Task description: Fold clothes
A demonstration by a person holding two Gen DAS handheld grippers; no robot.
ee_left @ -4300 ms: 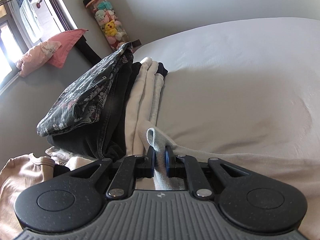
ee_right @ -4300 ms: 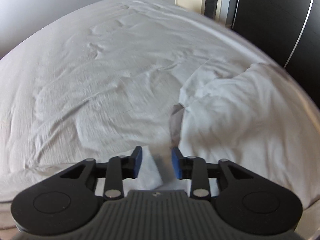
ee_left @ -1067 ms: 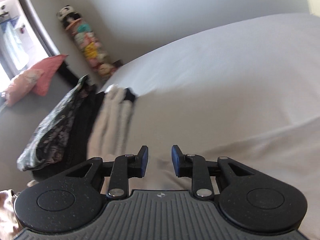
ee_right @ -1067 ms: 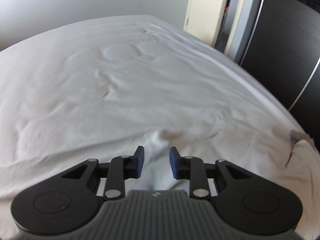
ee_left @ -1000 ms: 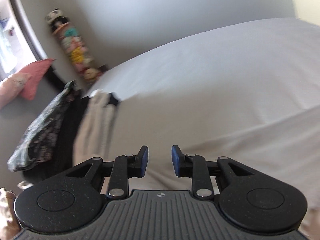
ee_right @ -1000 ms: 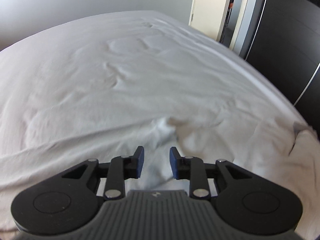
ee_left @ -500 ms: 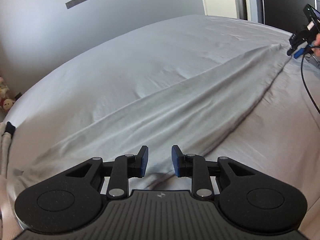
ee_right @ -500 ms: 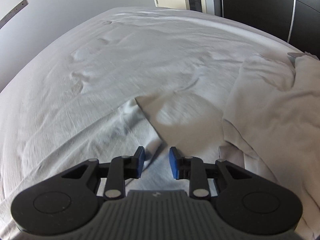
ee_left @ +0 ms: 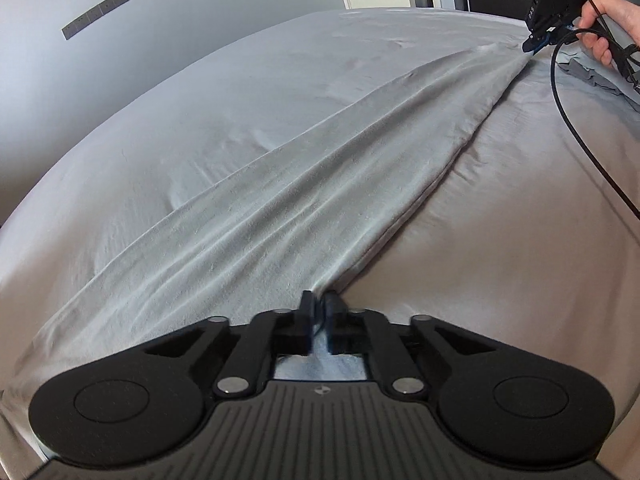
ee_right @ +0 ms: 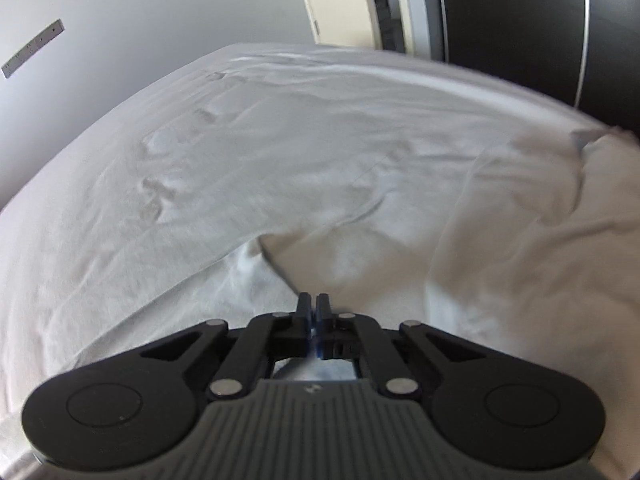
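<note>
**Both tongs clamp down on the cloth**

Through the left wrist camera, my left gripper (ee_left: 319, 304) has just pinched closed on one end of the pale grey garment (ee_left: 304, 184), where half a second ago its jaws stood apart over the cloth. The fabric bunches between the pads and runs in long taut creases diagonally across the bed (ee_left: 200, 92) to the far upper right. There my right gripper (ee_left: 534, 42), carried by a hand (ee_left: 604, 20), bites the opposite end. So the garment is stretched between both tongs, lying low across the mattress.

Through the right wrist camera, the right gripper (ee_right: 313, 312) has likewise just closed; its jaws meet on a thin fold of the same garment (ee_right: 256, 268). Another pale cloth (ee_right: 540, 232) lies crumpled to the right, apart from my grip.

With both ends secured, I judge the piece is ready to be lifted and folded over.
</note>
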